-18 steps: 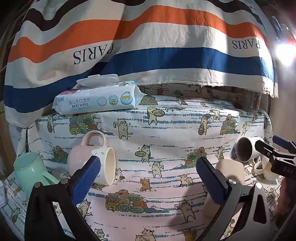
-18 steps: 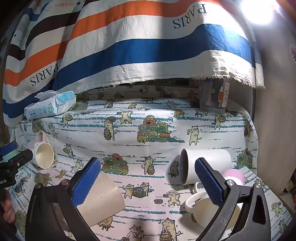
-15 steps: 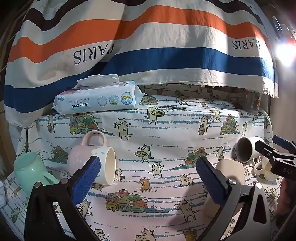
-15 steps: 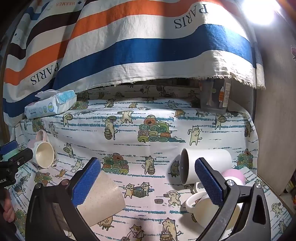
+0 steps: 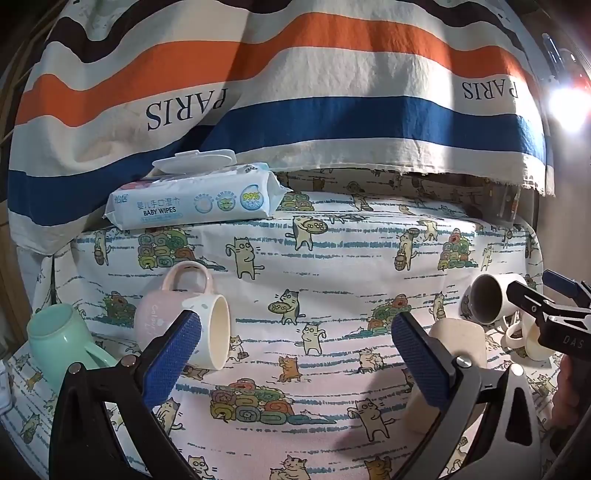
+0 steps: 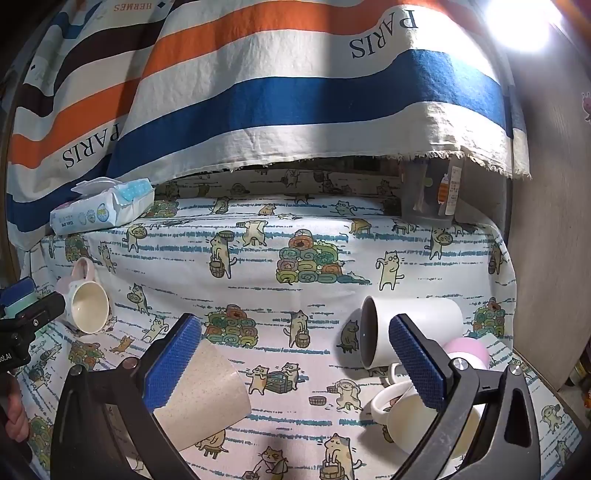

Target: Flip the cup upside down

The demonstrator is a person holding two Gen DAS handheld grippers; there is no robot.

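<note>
Several cups lie on the cat-print cloth. A pink-and-cream mug [image 5: 181, 325] lies on its side with its mouth to the right, just behind my left gripper's left finger. A mint green cup [image 5: 55, 341] stands at the far left. My left gripper [image 5: 291, 354] is open and empty above the cloth. A beige speckled cup [image 6: 207, 387] lies tilted behind my right gripper's left finger; it also shows in the left wrist view [image 5: 454, 341]. A white mug [image 6: 410, 332] lies on its side. My right gripper [image 6: 291, 360] is open and empty.
A pack of baby wipes [image 5: 195, 201] lies at the back left. A striped PARIS cloth [image 5: 295, 110] hangs behind. A cream mug [image 6: 417, 421] and a pink cup [image 6: 469, 350] crowd the right corner. A clear container [image 6: 432, 192] stands at the back right. A bright lamp [image 6: 517, 22] glares.
</note>
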